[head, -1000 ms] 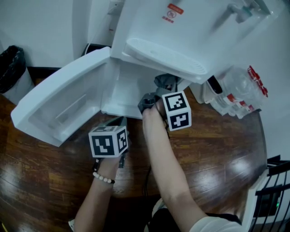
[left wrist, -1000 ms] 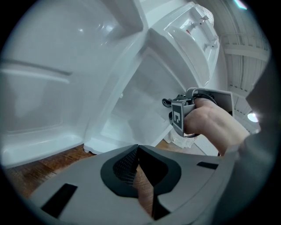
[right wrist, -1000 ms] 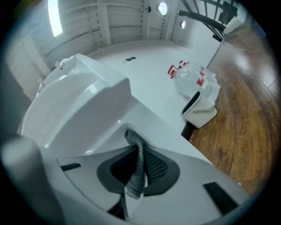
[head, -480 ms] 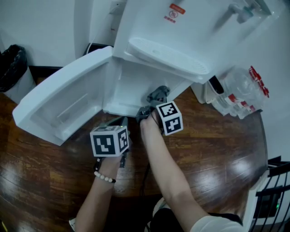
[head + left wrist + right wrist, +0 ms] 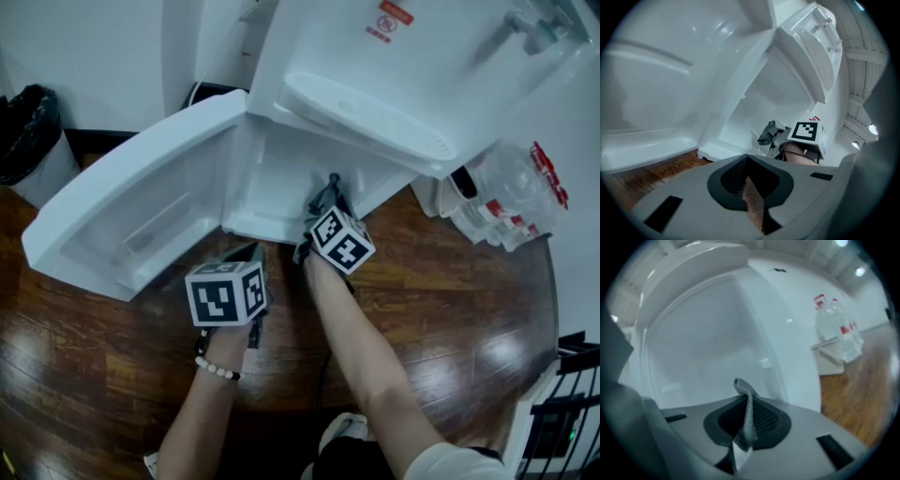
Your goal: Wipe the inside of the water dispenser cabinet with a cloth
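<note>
- Dispenser body (image 5: 403,75), white plastic, rises above and ahead of the right claw (image 5: 746,404). Its low cabinet (image 5: 272,178) stands open straight in front of that claw.
- Cabinet door (image 5: 131,216) is swung wide and lies ahead of the left claw (image 5: 747,161) and to its left.
- Water bottles (image 5: 511,192) stand well off to the right claw's right. Their red labels are too small to read.
- Left claw has its jaws together on nothing and hangs over the wood floor (image 5: 450,309), back from the cabinet's sill.
- Right claw is clamped on the cloth (image 5: 747,420) and sits at the cabinet's mouth.
- Cloth is grey and woven. A thin fold is pinched between the right claw's jaws and its free end pokes past the tips toward the cabinet's back wall. It looks light, limp and soft, so it should drape and slide easily on smooth plastic. A pinch on a bunched fold, not a single edge, would probably keep a pad of fabric leading.
- Red sticker (image 5: 392,17) sits high above the right claw, and its print cannot be read. The cube markers carry only black-and-white squares, no writing.
</note>
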### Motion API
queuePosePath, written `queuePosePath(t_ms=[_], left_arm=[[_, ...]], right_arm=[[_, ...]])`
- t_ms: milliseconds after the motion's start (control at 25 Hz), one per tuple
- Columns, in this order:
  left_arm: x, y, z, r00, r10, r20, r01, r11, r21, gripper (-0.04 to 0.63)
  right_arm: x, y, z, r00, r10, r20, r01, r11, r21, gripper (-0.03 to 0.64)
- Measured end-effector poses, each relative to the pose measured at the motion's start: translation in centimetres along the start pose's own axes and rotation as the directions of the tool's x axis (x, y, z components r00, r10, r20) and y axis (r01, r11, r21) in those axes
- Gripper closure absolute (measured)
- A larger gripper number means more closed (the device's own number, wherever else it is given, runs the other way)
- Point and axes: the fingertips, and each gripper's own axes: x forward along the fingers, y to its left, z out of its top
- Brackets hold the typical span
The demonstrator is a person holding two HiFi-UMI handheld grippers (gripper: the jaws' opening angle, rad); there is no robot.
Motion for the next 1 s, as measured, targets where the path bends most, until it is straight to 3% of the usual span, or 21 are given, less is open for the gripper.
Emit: queuePosePath(t_ms=[120, 280, 360, 600, 880, 1000], left_arm=[[0.7, 0.3, -0.6, 1.0, -0.003, -0.015, 0.002, 1.0, -0.011, 0.599], [1.3, 1.1, -0.3, 1.0, 0.016, -0.015, -0.016, 1.0, -0.005, 0.598], [1.7, 1.7, 0.0, 0.999, 0.03, -0.013, -0.03, 1.0, 0.009, 0.598], [2.7, 1.7, 1.8, 0.999, 0.052, 0.013, -0.053, 0.994, 0.092, 0.599], [3.5, 1.2, 2.3, 0.999, 0.034, 0.01, -0.035, 0.995, 0.095, 0.6], [3.6, 1.7, 2.5, 0.999, 0.042, 0.014, -0.043, 0.995, 0.09, 0.599]], right_arm=[[3.0, 1.5, -0.5, 0.997, -0.008, -0.076, -0.013, 0.963, -0.268, 0.583], [6.5, 2.0, -4.1, 0.952, -0.049, -0.302, -0.087, 0.902, -0.423, 0.582], [7.3, 1.8, -5.7, 0.926, -0.082, -0.368, -0.117, 0.865, -0.487, 0.581], [9.2, 1.6, -7.4, 0.897, -0.131, -0.422, -0.118, 0.85, -0.514, 0.581], [12.5, 2.0, -5.1, 0.92, -0.086, -0.383, -0.096, 0.898, -0.43, 0.581], [12.3, 2.7, -5.6, 0.912, -0.055, -0.406, -0.148, 0.879, -0.453, 0.583]])
